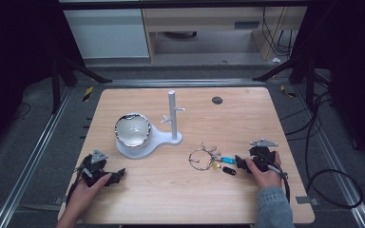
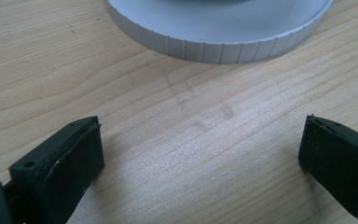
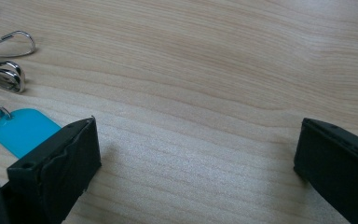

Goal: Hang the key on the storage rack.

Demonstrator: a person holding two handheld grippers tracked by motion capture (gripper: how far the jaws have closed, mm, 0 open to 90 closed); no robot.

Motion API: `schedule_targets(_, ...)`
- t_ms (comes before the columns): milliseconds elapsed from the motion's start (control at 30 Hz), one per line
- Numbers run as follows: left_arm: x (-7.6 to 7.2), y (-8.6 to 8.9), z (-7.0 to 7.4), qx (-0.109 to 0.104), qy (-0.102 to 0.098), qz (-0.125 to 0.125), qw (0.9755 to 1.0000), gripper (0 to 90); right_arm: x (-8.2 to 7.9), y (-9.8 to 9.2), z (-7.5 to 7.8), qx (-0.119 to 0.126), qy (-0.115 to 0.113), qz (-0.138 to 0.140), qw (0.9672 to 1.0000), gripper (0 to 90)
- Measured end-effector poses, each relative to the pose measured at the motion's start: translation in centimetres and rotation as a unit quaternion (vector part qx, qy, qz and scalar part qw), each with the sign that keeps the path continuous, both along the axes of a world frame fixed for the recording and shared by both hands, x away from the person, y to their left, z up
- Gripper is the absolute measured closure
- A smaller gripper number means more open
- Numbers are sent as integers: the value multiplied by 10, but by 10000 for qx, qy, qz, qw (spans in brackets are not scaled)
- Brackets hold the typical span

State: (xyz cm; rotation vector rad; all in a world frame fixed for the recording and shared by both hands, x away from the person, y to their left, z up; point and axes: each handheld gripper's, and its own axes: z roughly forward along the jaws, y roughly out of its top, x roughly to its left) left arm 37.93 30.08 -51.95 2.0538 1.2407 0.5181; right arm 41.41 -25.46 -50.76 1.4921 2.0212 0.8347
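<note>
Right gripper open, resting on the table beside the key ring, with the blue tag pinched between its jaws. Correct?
Not quite. The right gripper is open beside the key ring on the table, but nothing is pinched. In the right gripper view the blue tag lies flat on the wood, outside one jaw, with bare wood in the gap.

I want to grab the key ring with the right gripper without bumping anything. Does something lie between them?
Nothing visible does. The right gripper is open beside the key ring, whose blue tag lies right at one jaw on bare table.
</note>
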Motion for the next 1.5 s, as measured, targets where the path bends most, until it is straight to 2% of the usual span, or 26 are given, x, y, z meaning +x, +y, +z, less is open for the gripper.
schedule_targets(467,0,0,0,8,8,-4,10000,0,-1,-4,1,-14,-29,185,9998,32)
schedule_targets(633,0,0,0,8,8,-9,10000,0,-6,-3,4,8,71,295,9995,95)
schedule_targets(667,0,0,0,9,7,-9,10000,0,-7,-1,7,-28,143,403,9991,112)
schedule_targets(767,0,0,0,11,8,-24,10000,0,-8,0,14,-183,217,541,9981,142)
schedule_targets(833,0,1,0,17,5,-35,10000,0,-8,-1,17,-203,232,596,9977,152)
schedule_targets(867,0,1,0,16,5,-32,10000,0,-9,-3,25,-233,298,685,9969,175)
schedule_targets(1033,0,1,0,18,6,-31,10000,0,-6,-6,43,-368,430,975,9936,244)
schedule_targets(1200,0,1,0,14,8,-41,10000,0,1,-3,55,-655,707,1283,9870,301)
schedule_targets(1267,0,1,0,12,8,-41,10000,0,5,-1,59,-707,808,1390,9844,333)
schedule_targets(1300,0,1,0,12,8,-41,10000,0,5,-1,59,-707,808,1390,9844,333)
schedule_targets(1333,0,1,0,13,8,-44,10000,0,8,3,63,-749,920,1488,9817,349)
schedule_targets(1433,0,1,0,15,9,-41,10000,0,11,7,68,-798,956,1564,9798,375)
schedule_targets(1500,0,1,0,15,8,-42,10000,0,16,12,74,-838,1023,1694,9766,404)
